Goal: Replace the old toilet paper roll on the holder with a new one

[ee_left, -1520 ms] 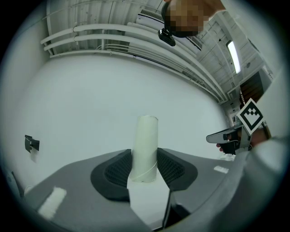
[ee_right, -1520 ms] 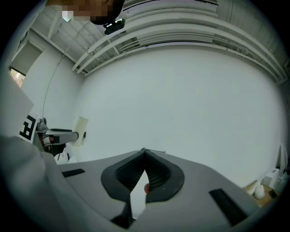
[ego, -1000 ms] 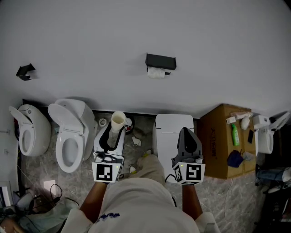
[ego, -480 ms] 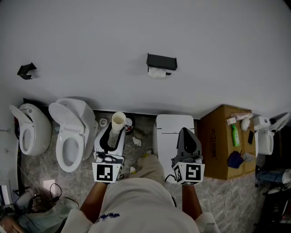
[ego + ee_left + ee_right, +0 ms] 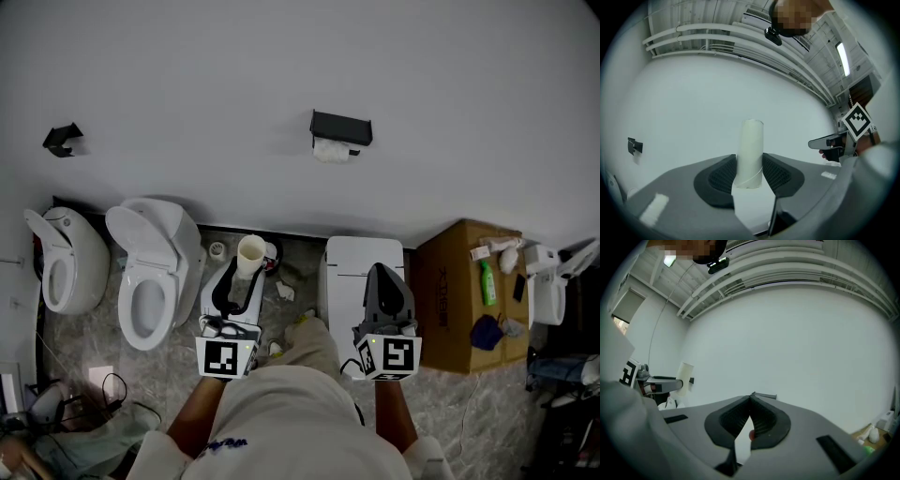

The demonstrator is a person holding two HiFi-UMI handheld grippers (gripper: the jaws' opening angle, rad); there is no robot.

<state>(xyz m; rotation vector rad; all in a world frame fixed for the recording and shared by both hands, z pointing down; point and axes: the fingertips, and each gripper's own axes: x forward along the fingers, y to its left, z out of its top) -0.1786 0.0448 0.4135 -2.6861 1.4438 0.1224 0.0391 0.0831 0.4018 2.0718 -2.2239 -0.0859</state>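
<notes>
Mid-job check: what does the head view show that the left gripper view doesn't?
Head view only: the wall holder with its paper, toilets, the cardboard box. Left gripper view only: how the left hand-held gripper clamps the cream roll at its sides, plus ceiling pipes. Both: that roll, the right hand-held gripper, the black wall bracket.

A white toilet (image 5: 167, 232) stands left, a green bottle (image 5: 487, 281) tops a cardboard box (image 5: 441, 314).

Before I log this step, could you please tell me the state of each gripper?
Left gripper: closed on the roll.
Right gripper: closed, empty.
</notes>
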